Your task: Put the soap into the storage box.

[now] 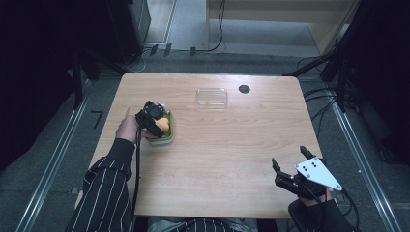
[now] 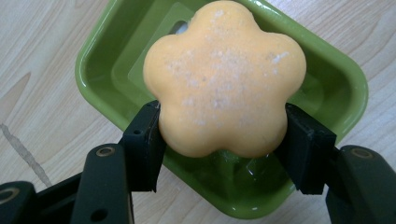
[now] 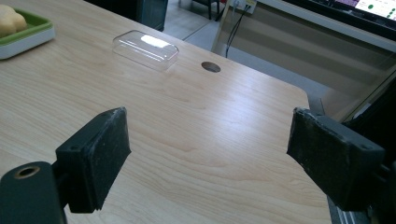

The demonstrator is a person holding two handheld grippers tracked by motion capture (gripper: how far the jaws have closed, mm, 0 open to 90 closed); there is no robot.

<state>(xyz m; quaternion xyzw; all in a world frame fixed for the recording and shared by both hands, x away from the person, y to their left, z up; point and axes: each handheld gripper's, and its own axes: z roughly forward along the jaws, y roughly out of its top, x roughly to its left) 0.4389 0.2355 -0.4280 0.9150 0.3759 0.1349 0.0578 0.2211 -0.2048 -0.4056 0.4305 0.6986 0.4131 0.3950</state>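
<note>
An orange flower-shaped soap (image 2: 224,77) sits over a green soap dish (image 2: 336,93), and my left gripper (image 2: 223,140) is shut on it, one black pad on each side. From above, the left gripper (image 1: 157,121) stands over the green dish (image 1: 167,137) at the table's left, with the orange soap (image 1: 164,125) showing under it. My right gripper (image 1: 288,159) rests near the front right corner, its jaws wide apart with nothing between them. In the right gripper view (image 3: 208,161) the soap (image 3: 10,21) and dish (image 3: 30,32) lie far left.
A clear plastic lid (image 1: 212,96) lies at the back middle of the wooden table (image 1: 232,145), also the lid (image 3: 145,49) ahead of the right gripper. A round cable hole (image 1: 244,89) is beside it. Cables run over the floor beyond the table.
</note>
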